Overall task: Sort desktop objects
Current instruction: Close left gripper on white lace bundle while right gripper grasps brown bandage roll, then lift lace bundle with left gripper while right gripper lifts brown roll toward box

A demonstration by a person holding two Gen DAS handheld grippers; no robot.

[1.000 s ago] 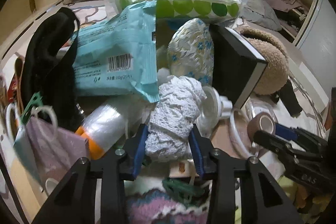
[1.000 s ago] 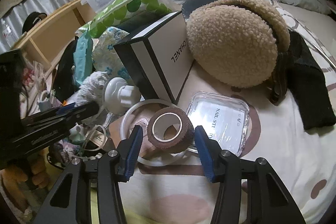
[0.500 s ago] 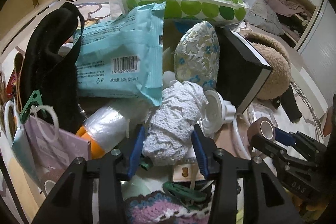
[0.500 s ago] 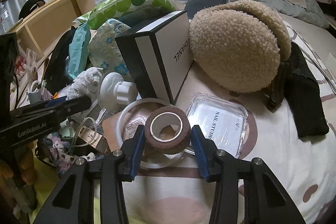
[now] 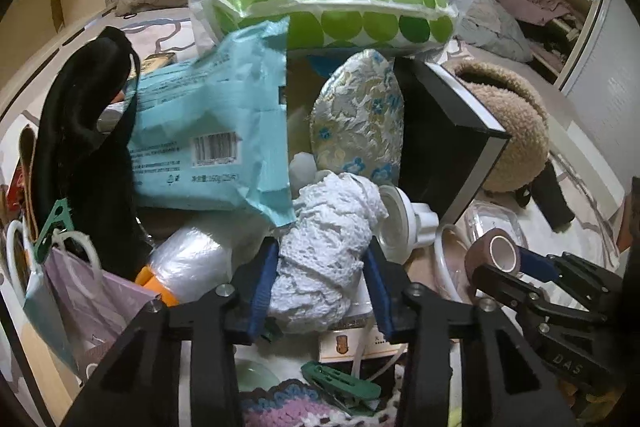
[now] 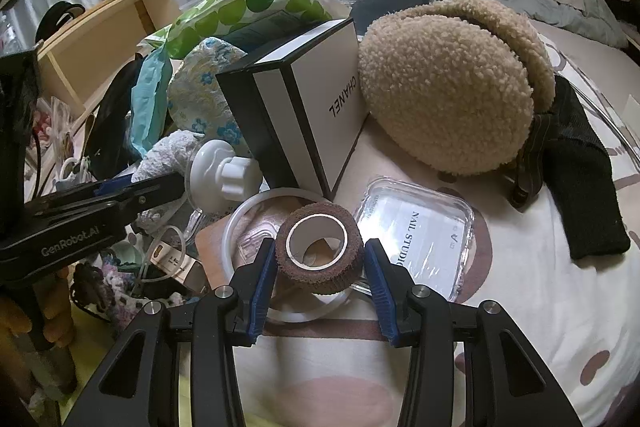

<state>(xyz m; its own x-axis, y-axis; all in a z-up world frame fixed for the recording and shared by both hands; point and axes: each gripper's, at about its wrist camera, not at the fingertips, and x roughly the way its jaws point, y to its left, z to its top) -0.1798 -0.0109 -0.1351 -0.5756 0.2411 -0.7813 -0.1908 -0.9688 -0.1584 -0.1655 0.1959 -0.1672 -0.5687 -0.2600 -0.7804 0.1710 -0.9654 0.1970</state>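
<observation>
While both grippers are closing on soft goods, the care lies in lifting cleanly out of the clutter. In the left wrist view, the left gripper (image 5: 320,287) is clamping its blue pads on the white lace bundle (image 5: 326,247), which is sitting at six o'clock in the pile, just below the teal packet (image 5: 208,139) and touching the floral pouch (image 5: 356,119) at its twelve o'clock. Its jaws have just been closing further, with the lace squeezed between them. In the right wrist view, the right gripper (image 6: 320,275) is pinching the brown tape roll (image 6: 320,247), which is resting over the white ring (image 6: 240,227) at six o'clock, with the clear nail box (image 6: 420,243) at its three o'clock. Judging from the crowding, each hand should be rising straight up, slowly, so the lace is not dragging the white knob (image 5: 404,223) or packet along.
</observation>
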